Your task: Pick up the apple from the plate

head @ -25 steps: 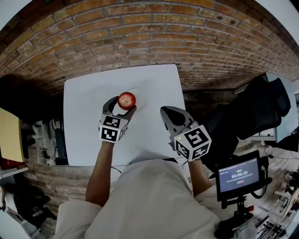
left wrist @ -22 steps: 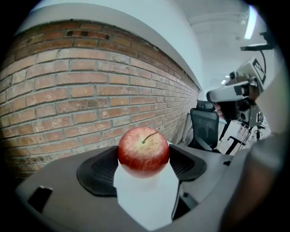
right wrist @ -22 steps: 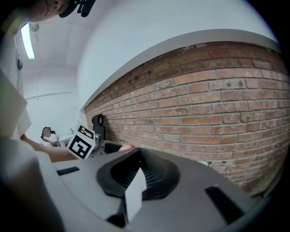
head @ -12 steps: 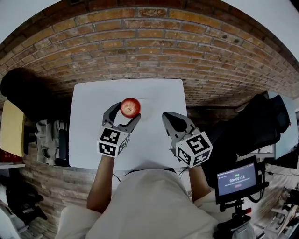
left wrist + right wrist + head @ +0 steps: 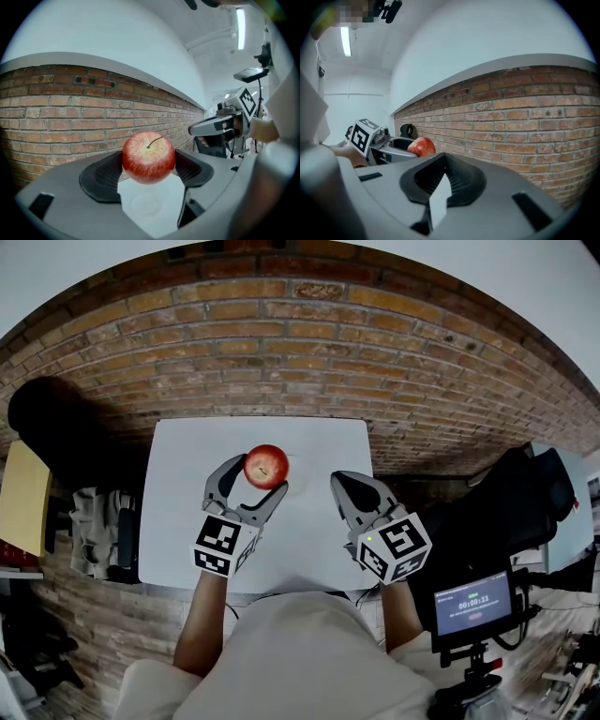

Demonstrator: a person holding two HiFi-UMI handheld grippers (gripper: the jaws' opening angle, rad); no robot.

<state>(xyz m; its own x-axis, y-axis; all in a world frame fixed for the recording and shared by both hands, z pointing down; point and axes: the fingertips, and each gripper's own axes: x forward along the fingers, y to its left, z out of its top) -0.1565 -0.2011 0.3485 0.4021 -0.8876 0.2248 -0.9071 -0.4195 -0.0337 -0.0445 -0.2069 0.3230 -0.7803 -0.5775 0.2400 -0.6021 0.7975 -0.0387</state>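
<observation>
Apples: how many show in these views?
1. The apple is gripped between the left gripper's jaws, above the white table. The right gripper, shut, holds none. No other apple shows.

Apple (image 5: 266, 466) btwn L gripper (image 5: 254, 478) jaws

Left gripper (image 5: 253, 481) is pointed at about 1 o'clock, jaws clamped on the apple (image 5: 266, 466). Right gripper (image 5: 342, 482) is aimed toward 11 o'clock, jaws pressed together.

My white table (image 5: 178, 474) stands before a brick wall (image 5: 281, 343); to my right, a small screen (image 5: 473, 604) and perhaps a black chair (image 5: 511, 512).
</observation>
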